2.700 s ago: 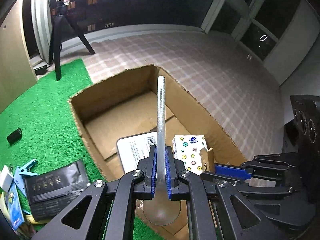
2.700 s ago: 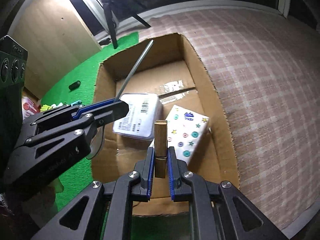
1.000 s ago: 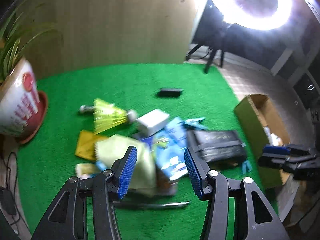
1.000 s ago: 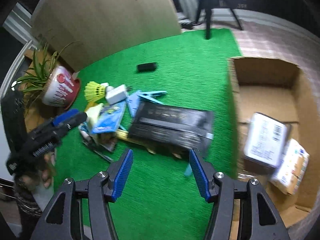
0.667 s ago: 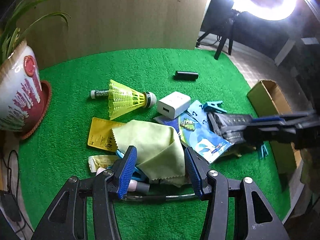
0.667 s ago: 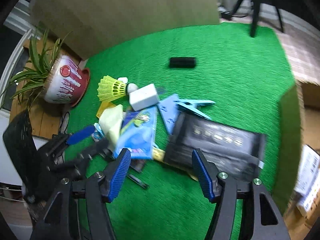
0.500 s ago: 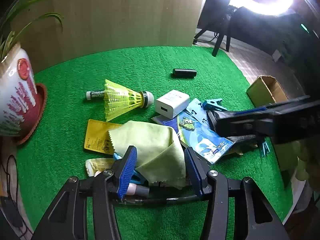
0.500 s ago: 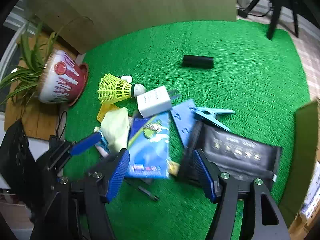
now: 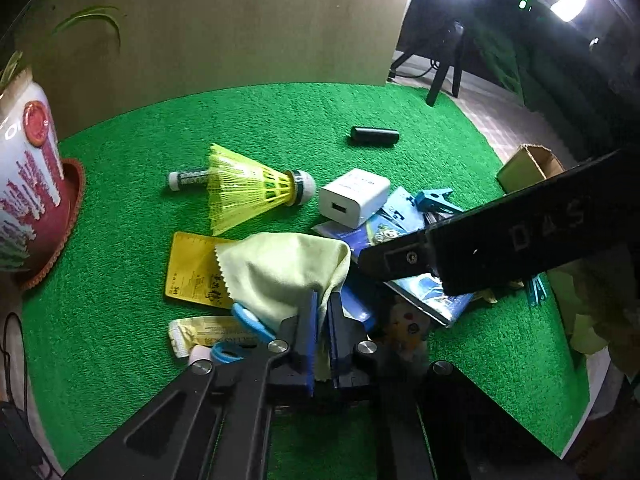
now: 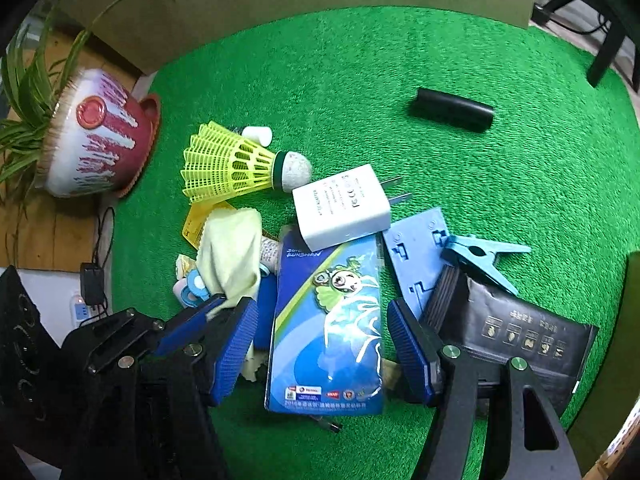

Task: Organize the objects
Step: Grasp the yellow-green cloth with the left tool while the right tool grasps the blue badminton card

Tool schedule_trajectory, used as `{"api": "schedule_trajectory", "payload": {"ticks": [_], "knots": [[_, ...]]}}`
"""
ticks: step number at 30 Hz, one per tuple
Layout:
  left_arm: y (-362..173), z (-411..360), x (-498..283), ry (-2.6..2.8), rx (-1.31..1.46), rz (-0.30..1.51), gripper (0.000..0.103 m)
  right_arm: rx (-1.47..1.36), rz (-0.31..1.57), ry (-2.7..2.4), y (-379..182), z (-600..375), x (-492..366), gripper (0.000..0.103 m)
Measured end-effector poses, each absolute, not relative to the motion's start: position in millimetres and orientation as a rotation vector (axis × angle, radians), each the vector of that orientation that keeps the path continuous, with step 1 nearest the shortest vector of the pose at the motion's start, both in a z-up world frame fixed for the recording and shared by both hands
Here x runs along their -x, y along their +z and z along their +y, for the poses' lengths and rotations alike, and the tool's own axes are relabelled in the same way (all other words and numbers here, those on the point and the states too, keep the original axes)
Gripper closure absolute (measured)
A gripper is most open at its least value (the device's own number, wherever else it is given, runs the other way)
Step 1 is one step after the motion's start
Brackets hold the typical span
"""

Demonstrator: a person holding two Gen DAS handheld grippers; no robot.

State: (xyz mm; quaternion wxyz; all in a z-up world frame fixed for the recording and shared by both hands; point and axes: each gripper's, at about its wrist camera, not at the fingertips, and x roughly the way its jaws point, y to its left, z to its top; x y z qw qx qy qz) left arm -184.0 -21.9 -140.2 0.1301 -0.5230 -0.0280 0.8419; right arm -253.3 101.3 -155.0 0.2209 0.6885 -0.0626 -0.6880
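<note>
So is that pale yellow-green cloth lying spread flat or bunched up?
Bunched up: the pale yellow-green cloth humps in folds, one corner pinched between the left hand-held gripper.

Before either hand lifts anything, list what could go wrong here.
1. The left gripper has just closed on the edge of the pale green cloth, which drapes over the blue scissors and the yellow card; lifting may drag them.
2. The right gripper stands open around the blue packet. The white charger rests on the packet's far end and could slide off.
3. The two grippers work close together and may collide.
</note>
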Motion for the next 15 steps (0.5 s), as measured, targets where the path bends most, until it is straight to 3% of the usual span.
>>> {"api": "schedule_trajectory", "payload": {"ticks": [10,15], "knots": [[-140,-37,184,2.457,1.507,-0.143,0.100,-1.939,-0.026,-1.892,-165,81,253,0.040],[-137,-41,184,2.470,1.497,-0.163,0.100,-1.937,-0.014,-1.905,-163,84,252,0.050]]}}
